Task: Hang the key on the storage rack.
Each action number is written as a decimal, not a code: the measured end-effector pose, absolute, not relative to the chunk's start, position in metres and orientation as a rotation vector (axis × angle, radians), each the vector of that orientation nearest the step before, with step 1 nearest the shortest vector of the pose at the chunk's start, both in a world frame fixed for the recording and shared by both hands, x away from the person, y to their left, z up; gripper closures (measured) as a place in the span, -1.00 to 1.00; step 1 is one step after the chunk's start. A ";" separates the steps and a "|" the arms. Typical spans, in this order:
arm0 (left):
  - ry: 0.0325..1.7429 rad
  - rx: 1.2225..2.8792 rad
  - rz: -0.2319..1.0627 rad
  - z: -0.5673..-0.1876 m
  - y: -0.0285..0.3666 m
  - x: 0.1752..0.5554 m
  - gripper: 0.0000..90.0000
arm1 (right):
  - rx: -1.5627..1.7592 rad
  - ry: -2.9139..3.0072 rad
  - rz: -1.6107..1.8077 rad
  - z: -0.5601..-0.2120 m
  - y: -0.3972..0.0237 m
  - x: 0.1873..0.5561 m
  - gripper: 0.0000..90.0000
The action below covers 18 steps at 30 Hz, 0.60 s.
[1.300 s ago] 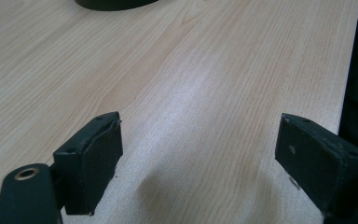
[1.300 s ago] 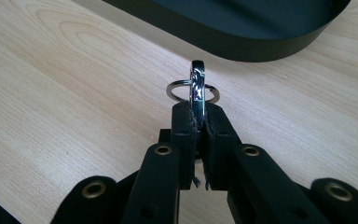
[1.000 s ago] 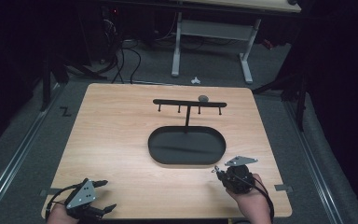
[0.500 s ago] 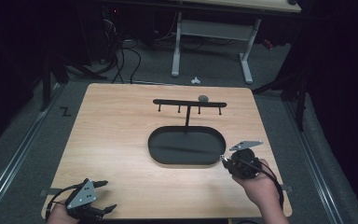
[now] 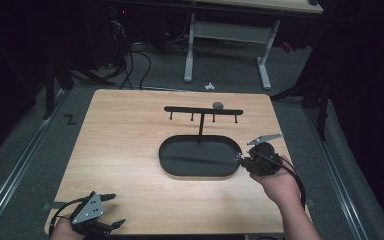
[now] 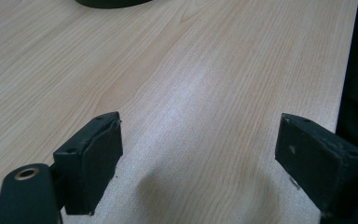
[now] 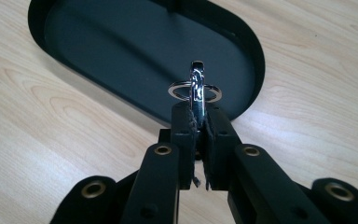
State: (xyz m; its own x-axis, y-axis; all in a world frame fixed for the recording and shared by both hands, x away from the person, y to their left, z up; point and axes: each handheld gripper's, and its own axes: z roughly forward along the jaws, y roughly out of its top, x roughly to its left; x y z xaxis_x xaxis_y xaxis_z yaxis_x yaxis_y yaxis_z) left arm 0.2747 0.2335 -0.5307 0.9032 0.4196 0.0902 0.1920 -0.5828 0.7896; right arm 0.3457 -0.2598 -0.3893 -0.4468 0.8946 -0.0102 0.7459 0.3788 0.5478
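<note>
My right gripper (image 5: 240, 159) hovers at the right end of a black oval tray (image 5: 200, 175), shut on a small silver clasp with a ring (image 7: 196, 88). In the right gripper view the clasp stands upright between the closed pads, above the tray's (image 7: 256, 51) near rim. From the tray rises a thin post with a black crossbar (image 5: 202, 110) that bears several short pegs. A small grey round thing (image 5: 218, 105) rests on the bar. My left gripper (image 5: 116, 209) sits low at the table's front left corner, open, with bare wood between its jaws in the left gripper view (image 6: 198, 149).
The wooden table (image 5: 120, 145) stands on grey carpet. Behind it are a white desk frame (image 5: 225, 35), loose cables (image 5: 130, 60) and a small white object (image 5: 209, 86) on the floor. The table's right edge lies close to my right hand.
My right hand has risen and moved away from the front edge toward the tray's right end, still holding the clasp. The left gripper has stayed put.
</note>
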 end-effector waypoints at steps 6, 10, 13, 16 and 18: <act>0.430 2.205 0.333 -0.531 0.233 0.275 -0.66 | 1.450 2.335 0.669 -0.378 -0.257 0.357 0.87; 0.430 2.202 0.333 -0.531 0.232 0.276 -0.66 | 1.450 2.330 0.654 -0.372 -0.254 0.364 0.87; 0.428 2.202 0.331 -0.531 0.232 0.276 -0.66 | 1.453 2.322 0.659 -0.370 -0.253 0.366 0.87; 0.425 2.204 0.327 -0.531 0.231 0.276 -0.66 | 1.458 2.317 0.671 -0.365 -0.253 0.369 0.88; 0.425 2.204 0.326 -0.531 0.231 0.276 -0.66 | 1.459 2.314 0.668 -0.361 -0.252 0.371 0.88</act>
